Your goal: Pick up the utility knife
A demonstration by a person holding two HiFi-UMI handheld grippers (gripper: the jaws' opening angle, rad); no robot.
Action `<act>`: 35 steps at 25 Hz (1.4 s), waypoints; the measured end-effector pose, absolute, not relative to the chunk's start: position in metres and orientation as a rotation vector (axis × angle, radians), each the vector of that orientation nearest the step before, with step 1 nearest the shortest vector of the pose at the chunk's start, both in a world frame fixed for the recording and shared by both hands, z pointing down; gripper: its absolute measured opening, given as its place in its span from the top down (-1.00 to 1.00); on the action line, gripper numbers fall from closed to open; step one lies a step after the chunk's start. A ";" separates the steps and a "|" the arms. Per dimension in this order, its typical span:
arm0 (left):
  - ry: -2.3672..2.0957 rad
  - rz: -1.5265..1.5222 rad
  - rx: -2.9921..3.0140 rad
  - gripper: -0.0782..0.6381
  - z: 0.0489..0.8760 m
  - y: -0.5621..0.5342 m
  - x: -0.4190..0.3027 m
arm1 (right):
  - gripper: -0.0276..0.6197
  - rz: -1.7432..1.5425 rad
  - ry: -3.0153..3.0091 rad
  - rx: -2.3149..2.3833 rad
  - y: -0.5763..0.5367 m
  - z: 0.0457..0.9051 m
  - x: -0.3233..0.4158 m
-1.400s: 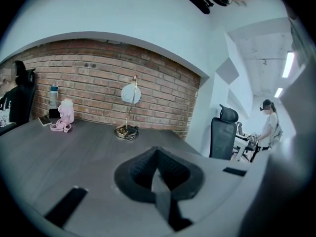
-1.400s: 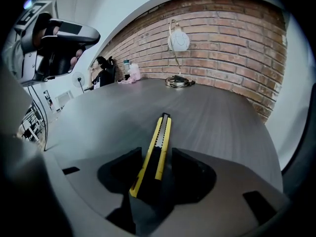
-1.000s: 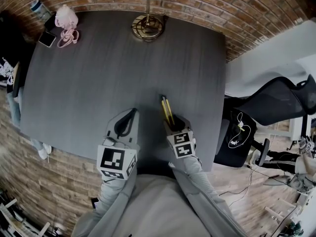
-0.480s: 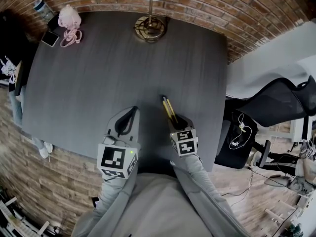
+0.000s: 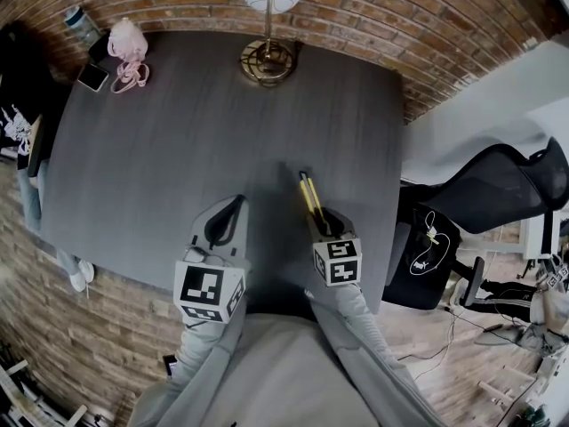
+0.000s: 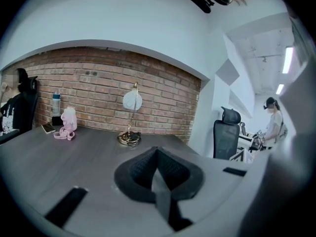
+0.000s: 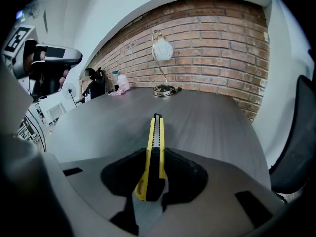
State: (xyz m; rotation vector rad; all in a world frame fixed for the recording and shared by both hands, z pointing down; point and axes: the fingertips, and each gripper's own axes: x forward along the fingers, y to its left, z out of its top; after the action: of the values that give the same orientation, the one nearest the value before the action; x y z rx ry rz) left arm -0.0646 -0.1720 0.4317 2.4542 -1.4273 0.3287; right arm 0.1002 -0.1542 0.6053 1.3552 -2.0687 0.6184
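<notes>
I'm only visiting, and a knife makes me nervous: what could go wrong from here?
The jaws of the right tool have just closed on the yellow utility knife, gripping only its rear end. Most of it sticks out forward, so it might pivot or slip in that grip. Its tip points out across the table, so a quick swing could scrape the surface. Whether the blade is out, I cannot tell.

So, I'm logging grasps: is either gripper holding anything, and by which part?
Right gripper, fingers just closed, grips the utility knife by its rear handle end. Left gripper shut, empty.
</notes>
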 end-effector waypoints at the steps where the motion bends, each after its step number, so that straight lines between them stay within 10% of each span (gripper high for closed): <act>1: -1.427 0.328 2.459 0.73 0.430 -0.172 -0.064 | 0.51 0.615 -2.073 1.365 -0.155 0.601 0.102; 35: -1.402 0.253 2.664 0.73 0.359 -0.154 -0.036 | 0.51 0.186 -2.338 1.771 -0.139 0.386 0.150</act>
State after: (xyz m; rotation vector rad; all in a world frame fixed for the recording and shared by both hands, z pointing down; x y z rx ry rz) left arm -0.0357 -0.1543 0.3591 2.6640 -1.4017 0.2531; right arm 0.1502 -0.1389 0.3855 1.7706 -2.3384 0.1860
